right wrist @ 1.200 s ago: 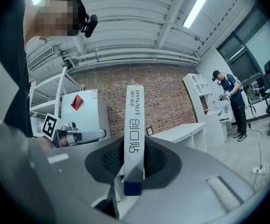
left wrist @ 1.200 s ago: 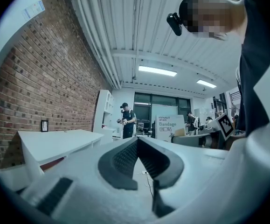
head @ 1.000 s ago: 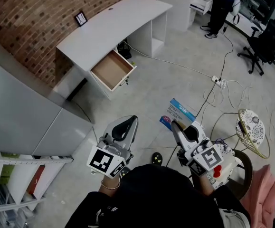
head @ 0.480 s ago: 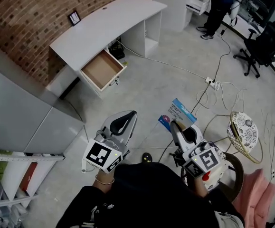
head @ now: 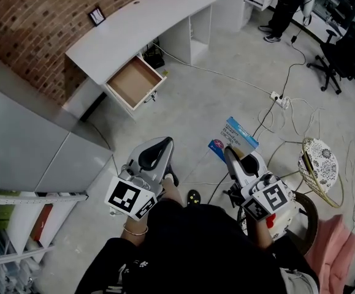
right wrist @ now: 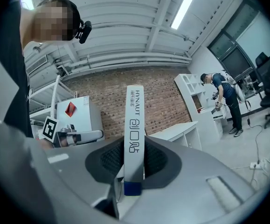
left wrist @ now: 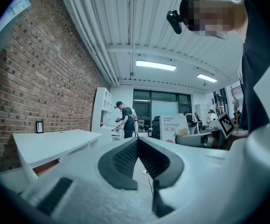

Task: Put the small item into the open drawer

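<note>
Grey concrete floor [head: 214, 97], with a brick wall [head: 24, 17] along the upper left. We list the following.

Item 1, worktop [head: 134, 32]: pale and curved, set against the wall in the upper left of the head view. A drawer [head: 133, 83] is pulled out from under its front edge. Its mouth faces up, its brown bottom is bare, and its front panel faces the lower right of the frame.

Item 2, box [head: 238, 132]: the small item. It is a flat carton with white faces, a light-blue band, a dark-blue end and printed lettering. It sits right of centre in the head view, off the floor, clamped in the right tool [head: 229, 153]. The right gripper view shows it standing on edge between the pads, narrow side toward the camera, reaching beyond the jaw tips. We judge it light and stiff, unlikely to slip.

Item 3, left tool [head: 165, 143]: left of centre, jaws closed tip to tip on nothing.

Relation for the coming move: the drawer lies up and to the left of the box, well apart, with floor between them. Of the two, the left tool is nearer the drawer, but the right one carries the box. We judge the right one must cross toward the upper left and arrive above the drawer mouth before letting go. The placing is not yet done.
</note>
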